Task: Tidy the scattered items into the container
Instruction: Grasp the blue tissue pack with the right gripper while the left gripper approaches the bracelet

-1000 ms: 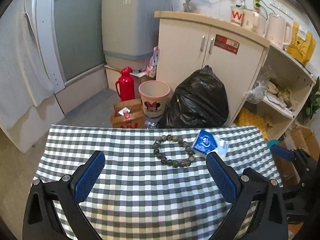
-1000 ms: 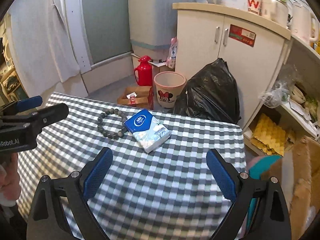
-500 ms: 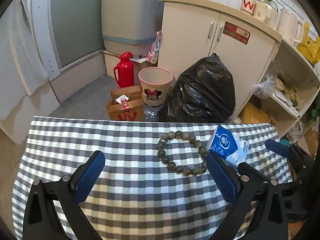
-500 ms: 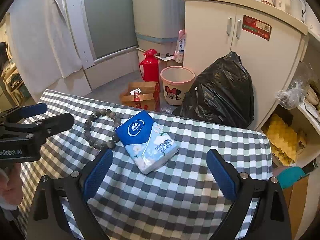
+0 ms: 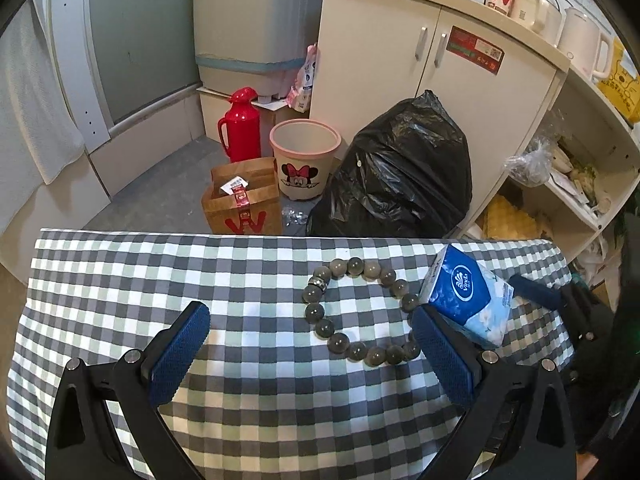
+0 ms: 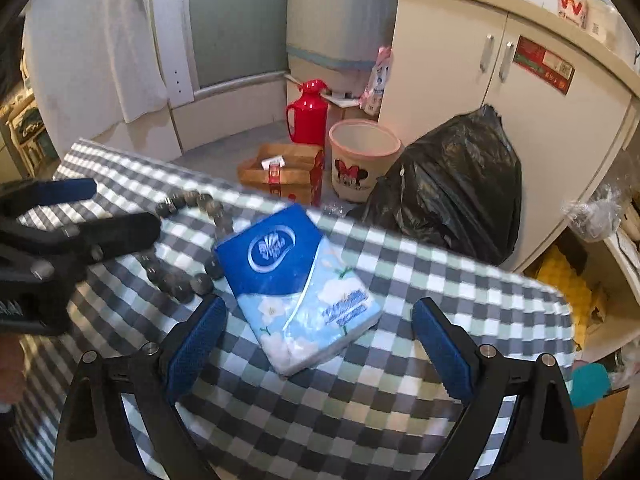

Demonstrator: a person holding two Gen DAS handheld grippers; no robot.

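A bracelet of grey-green beads [image 5: 360, 312] lies on the checked tablecloth [image 5: 248, 272], just ahead of my open left gripper [image 5: 310, 344] and toward its right finger. A blue tissue pack [image 5: 468, 300] lies right of the beads, touching them. In the right wrist view the tissue pack [image 6: 300, 284] sits between and just beyond the fingers of my open right gripper [image 6: 318, 340], nothing held. The beads [image 6: 188, 276] lie left of the pack, partly hidden by the left gripper [image 6: 68, 236]. A pink-rimmed cartoon bin [image 5: 306, 160] stands on the floor past the table.
Beyond the table's far edge stand a brown paper bag [image 5: 244, 200], a red thermos [image 5: 240, 126], a full black rubbish bag [image 5: 400, 176] and a cream cabinet [image 5: 432, 76]. Open shelves [image 5: 576, 176] are at the right. A hand [image 6: 10, 364] shows at the left edge.
Both grippers have moved forward and lower toward the table's far side. The beads and tissue pack now appear larger and closer to the fingers. Both stay open.
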